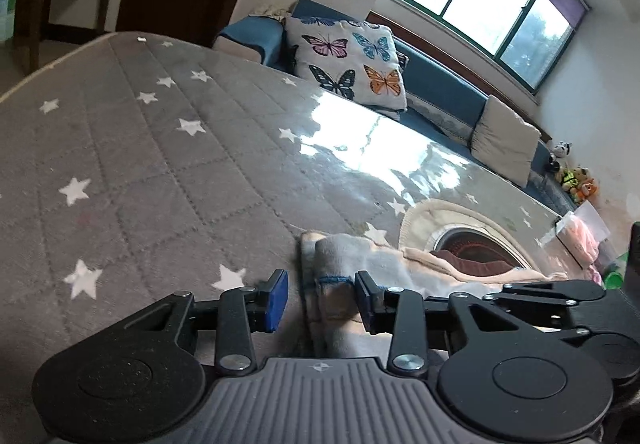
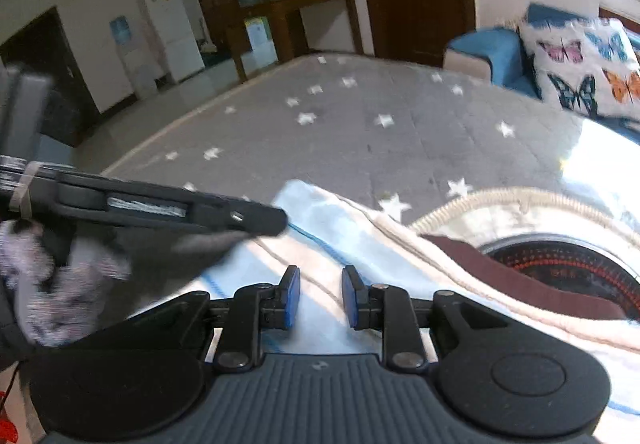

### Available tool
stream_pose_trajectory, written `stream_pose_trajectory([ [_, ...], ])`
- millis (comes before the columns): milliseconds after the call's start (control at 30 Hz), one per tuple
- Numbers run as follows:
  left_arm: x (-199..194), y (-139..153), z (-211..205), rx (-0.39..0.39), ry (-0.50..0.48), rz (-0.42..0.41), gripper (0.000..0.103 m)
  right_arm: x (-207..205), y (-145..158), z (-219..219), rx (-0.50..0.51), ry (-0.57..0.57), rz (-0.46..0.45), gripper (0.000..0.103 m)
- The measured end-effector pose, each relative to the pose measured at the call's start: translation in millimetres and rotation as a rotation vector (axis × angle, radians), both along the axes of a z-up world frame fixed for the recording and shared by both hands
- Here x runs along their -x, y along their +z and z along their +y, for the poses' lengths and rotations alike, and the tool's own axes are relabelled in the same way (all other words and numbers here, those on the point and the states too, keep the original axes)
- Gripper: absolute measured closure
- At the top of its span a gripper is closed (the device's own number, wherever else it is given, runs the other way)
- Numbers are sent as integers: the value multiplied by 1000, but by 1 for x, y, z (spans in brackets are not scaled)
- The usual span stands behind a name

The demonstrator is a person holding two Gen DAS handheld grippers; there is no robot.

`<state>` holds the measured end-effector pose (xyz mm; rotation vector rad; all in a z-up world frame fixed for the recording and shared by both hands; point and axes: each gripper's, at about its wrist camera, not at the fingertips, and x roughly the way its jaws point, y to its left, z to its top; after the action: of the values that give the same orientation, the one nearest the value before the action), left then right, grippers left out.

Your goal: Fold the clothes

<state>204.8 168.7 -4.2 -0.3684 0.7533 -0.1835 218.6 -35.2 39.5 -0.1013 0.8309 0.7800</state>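
A pale blue-and-cream folded garment (image 1: 348,256) with blue stitching lies on the grey star-patterned bed cover (image 1: 140,163). My left gripper (image 1: 322,298) is open, its blue pads on either side of the garment's folded edge. In the right wrist view the same garment (image 2: 332,219) lies under my right gripper (image 2: 319,294), which is open just above the cloth with nothing between its pads. The left gripper (image 2: 224,213) shows in that view as a black arm at the left, over the garment's left edge.
A round cream basket (image 1: 460,228) with dark red cloth inside sits to the right of the garment. A blue sofa (image 1: 440,83) with a butterfly cushion (image 1: 348,59) runs behind the bed. A plastic sheet glares over the cover's right part.
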Motion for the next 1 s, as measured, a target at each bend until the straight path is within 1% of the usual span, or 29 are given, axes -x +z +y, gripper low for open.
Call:
stream_pose_trajectory([
  [33,2,3,0,-4,5,-14,62,0,0,0,-1,2,-6,80],
  [100,3,9,-2,-12,9,-33,54,1,6,-1,-13,0,-21,80],
  [167,0,13,-4,-22,1,-49,52,-4,9,0,-23,-8,-26,80],
  [200,-2,14,-7,-36,3,-53,48,-6,9,3,-17,-15,-34,80],
  [300,-10,14,-12,-66,11,-44,40,-12,4,13,21,-17,-37,80],
  [333,-13,13,-13,-78,14,-36,38,-12,1,16,31,-15,-48,79],
  [400,-16,10,-13,-100,27,-24,33,-14,-1,18,36,-17,-66,76],
  [433,-17,8,-12,-107,35,-18,32,-15,0,17,25,-24,-59,76],
  [500,-18,5,-8,-106,56,-9,27,-16,3,16,10,-35,-59,76],
  [567,-18,2,-7,-111,68,-6,17,-18,3,19,21,-34,-66,75],
  [633,-18,1,-7,-124,78,-4,12,-21,-1,23,38,-28,-70,68],
  [667,-17,2,-7,-126,83,-6,9,-21,-2,25,43,-24,-75,66],
  [767,-11,5,-5,-136,97,-35,0,-16,0,25,38,-18,-89,59],
  [800,-9,7,-4,-143,106,-44,0,-14,1,24,33,-14,-89,51],
  [833,-8,9,-4,-144,113,-48,0,-12,2,24,29,-9,-90,46],
  [900,-4,13,-2,-133,124,-57,0,-6,4,23,34,-4,-101,42],
  [933,-2,14,-1,-127,127,-65,0,-3,5,22,37,-2,-106,36],
  [1000,2,17,-1,-127,132,-73,0,1,6,22,38,6,-111,30],
])
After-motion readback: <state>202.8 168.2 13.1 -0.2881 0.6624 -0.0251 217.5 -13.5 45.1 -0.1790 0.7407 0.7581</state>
